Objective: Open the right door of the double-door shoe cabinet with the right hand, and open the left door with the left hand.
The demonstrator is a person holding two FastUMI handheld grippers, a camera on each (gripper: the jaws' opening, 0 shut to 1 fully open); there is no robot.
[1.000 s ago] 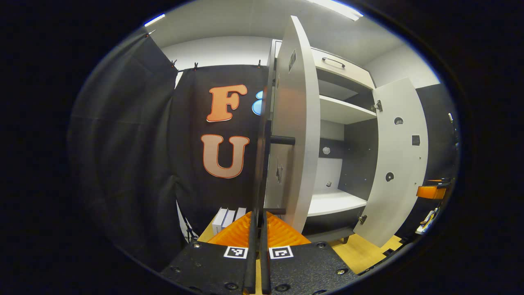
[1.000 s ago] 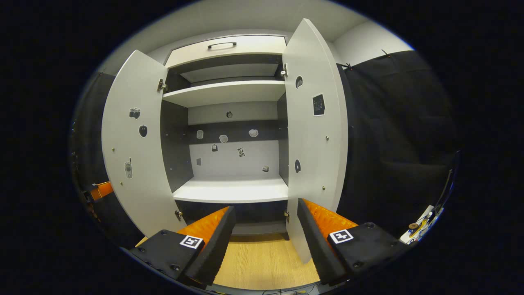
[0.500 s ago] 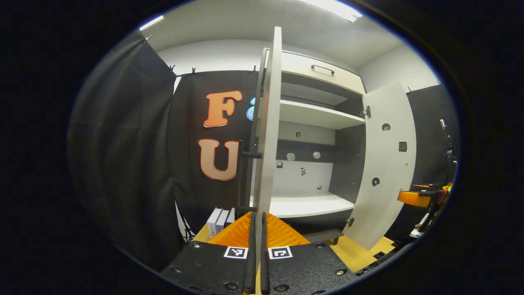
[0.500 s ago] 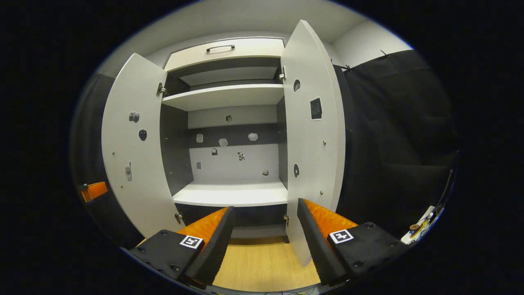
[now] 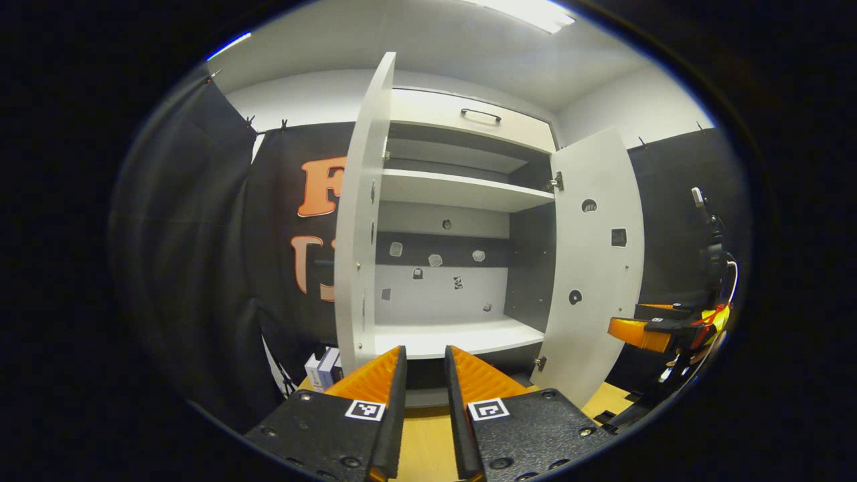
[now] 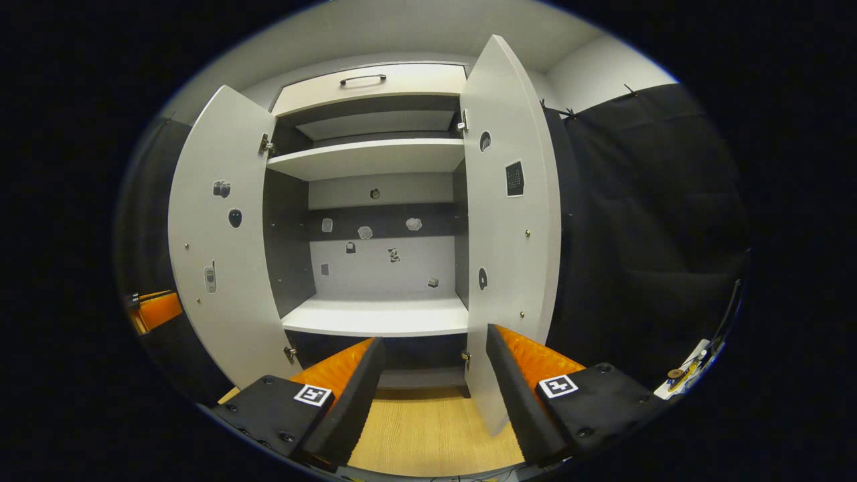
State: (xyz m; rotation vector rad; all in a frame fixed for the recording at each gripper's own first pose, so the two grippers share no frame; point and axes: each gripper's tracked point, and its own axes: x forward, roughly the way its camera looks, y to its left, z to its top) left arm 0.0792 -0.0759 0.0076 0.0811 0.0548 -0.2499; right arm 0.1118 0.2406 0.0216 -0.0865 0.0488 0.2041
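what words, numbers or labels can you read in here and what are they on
No text reads clearly.
Dark square sticker on the white right cabinet door: too small to read.
Small picture stickers on the white left cabinet door: no legible words.
Black-and-white square marker on the left gripper: a pattern, not words.
Small white boxes on the floor: blurred.
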